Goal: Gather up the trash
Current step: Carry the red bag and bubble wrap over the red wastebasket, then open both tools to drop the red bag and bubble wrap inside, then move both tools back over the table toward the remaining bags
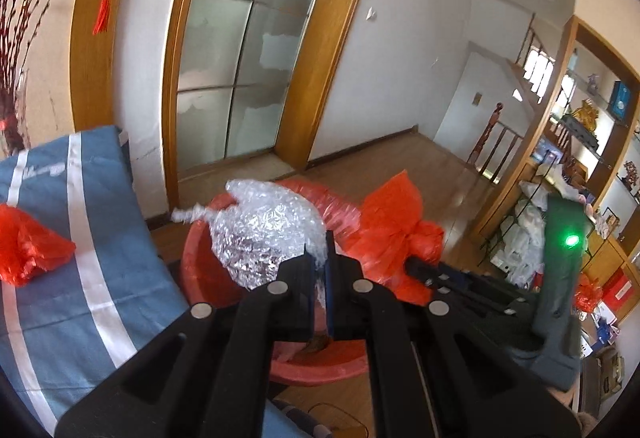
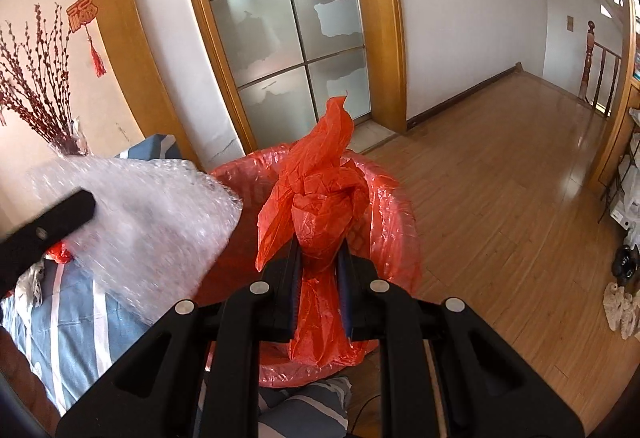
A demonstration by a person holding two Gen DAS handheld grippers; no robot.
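My left gripper is shut on a crumpled wad of clear bubble wrap and holds it over a round bin lined with a red bag. My right gripper is shut on a crumpled red plastic bag and holds it above the same red-lined bin. In the right wrist view the bubble wrap and one left finger show at the left. In the left wrist view the red bag and the right gripper body show at the right.
A blue striped cushion lies left of the bin with another red bag on it. A frosted glass door in a wooden frame stands behind. Wooden floor spreads right. Shelves with clutter stand at far right.
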